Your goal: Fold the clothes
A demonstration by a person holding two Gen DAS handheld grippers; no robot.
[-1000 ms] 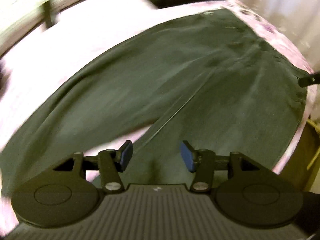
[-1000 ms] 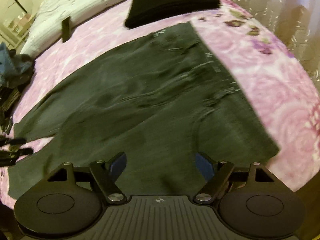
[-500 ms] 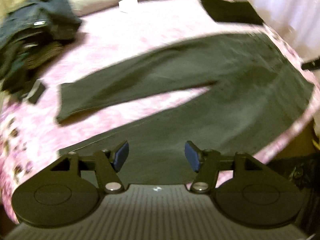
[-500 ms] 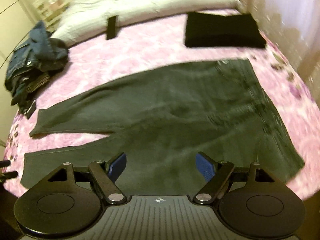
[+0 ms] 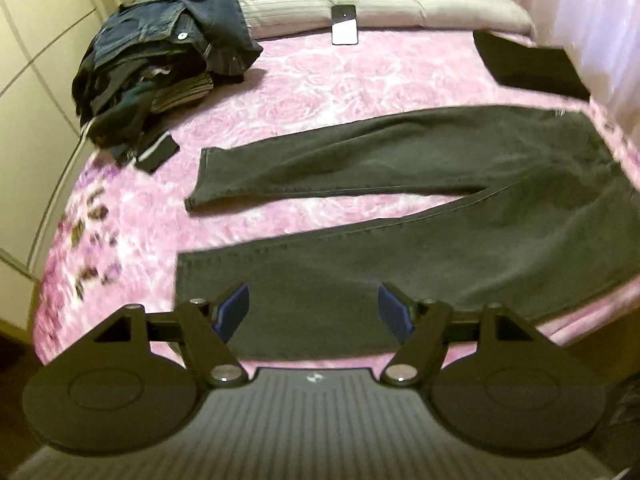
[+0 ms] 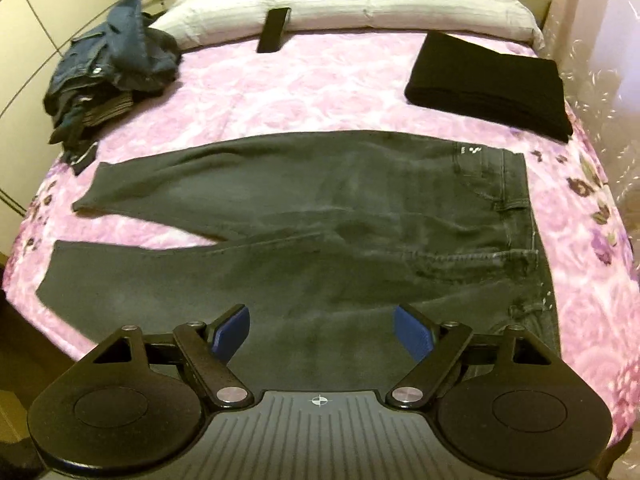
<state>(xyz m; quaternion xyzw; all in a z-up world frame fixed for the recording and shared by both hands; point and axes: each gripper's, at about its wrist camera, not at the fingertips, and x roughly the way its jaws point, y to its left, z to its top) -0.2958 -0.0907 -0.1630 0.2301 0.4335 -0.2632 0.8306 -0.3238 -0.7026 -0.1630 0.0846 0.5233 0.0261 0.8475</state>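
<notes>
Dark grey jeans point(image 6: 320, 208) flat on pink bed point(image 6: 328, 80), legs apart
Left gripper point(image 5: 313, 308) and right gripper point(image 6: 322, 332) both spread, empty, above the near leg; folded black garment point(image 6: 488, 84) far right

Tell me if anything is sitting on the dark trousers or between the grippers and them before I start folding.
Nothing visible does. The dark trousers lie flat and bare on the pink bedspread, both legs spread apart. The left gripper and right gripper are open above the near leg. The folded black garment, clothes pile and phone lie clear of them.
</notes>
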